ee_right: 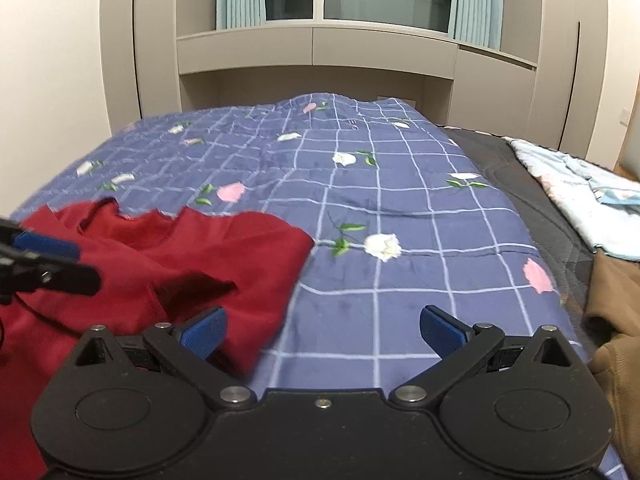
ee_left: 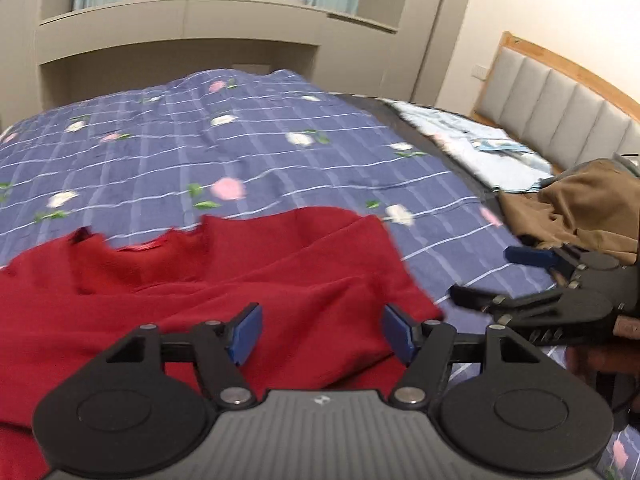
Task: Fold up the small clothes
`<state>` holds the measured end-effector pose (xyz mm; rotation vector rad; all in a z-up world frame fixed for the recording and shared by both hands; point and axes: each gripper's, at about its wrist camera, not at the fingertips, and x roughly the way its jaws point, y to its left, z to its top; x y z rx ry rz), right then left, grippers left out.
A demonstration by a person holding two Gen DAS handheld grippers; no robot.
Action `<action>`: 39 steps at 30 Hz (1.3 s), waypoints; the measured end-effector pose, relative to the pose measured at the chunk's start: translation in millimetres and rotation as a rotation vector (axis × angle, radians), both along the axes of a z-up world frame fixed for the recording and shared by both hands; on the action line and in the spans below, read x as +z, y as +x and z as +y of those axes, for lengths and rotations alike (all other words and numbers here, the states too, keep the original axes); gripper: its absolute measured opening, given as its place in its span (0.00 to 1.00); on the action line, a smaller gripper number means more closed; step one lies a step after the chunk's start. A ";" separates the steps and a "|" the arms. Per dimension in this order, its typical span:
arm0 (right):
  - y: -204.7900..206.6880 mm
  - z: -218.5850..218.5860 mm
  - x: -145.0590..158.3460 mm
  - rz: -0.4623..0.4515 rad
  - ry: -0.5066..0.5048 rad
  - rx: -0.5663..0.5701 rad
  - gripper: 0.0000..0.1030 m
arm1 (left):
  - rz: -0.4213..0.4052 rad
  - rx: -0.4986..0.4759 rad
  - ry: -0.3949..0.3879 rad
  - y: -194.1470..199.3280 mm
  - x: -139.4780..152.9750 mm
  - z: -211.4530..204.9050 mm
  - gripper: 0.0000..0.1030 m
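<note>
A red garment (ee_left: 224, 280) lies spread and rumpled on the blue checked bed cover (ee_left: 240, 152), neckline toward the far side. My left gripper (ee_left: 322, 334) is open and empty, just above the garment's near right part. My right gripper (ee_right: 322, 334) is open and empty, over bare cover beside the garment's right edge (ee_right: 208, 272). The right gripper also shows at the right of the left wrist view (ee_left: 500, 276). The left gripper's fingers (ee_right: 48, 248) show at the left of the right wrist view, above the garment.
A brown garment (ee_left: 576, 208) lies heaped at the right, also in the right wrist view (ee_right: 616, 320). A light blue cloth (ee_left: 480, 148) lies beyond it on a dark mattress strip (ee_right: 520, 184). A padded headboard (ee_left: 560, 104) stands at the right. Cabinets (ee_right: 320, 52) are behind the bed.
</note>
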<state>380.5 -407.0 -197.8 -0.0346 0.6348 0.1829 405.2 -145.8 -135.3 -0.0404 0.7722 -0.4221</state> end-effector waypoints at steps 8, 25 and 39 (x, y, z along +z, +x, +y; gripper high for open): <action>10.8 14.7 14.1 0.028 0.183 0.083 0.92 | 0.020 0.181 0.145 16.9 10.3 113.0 0.82; 57.6 45.9 -8.5 0.291 0.320 0.071 0.57 | 0.140 -0.068 0.322 128.3 -29.4 170.5 0.52; 43.4 32.4 15.9 0.145 0.317 0.051 0.02 | 0.054 -0.004 0.325 108.3 -19.8 158.8 0.00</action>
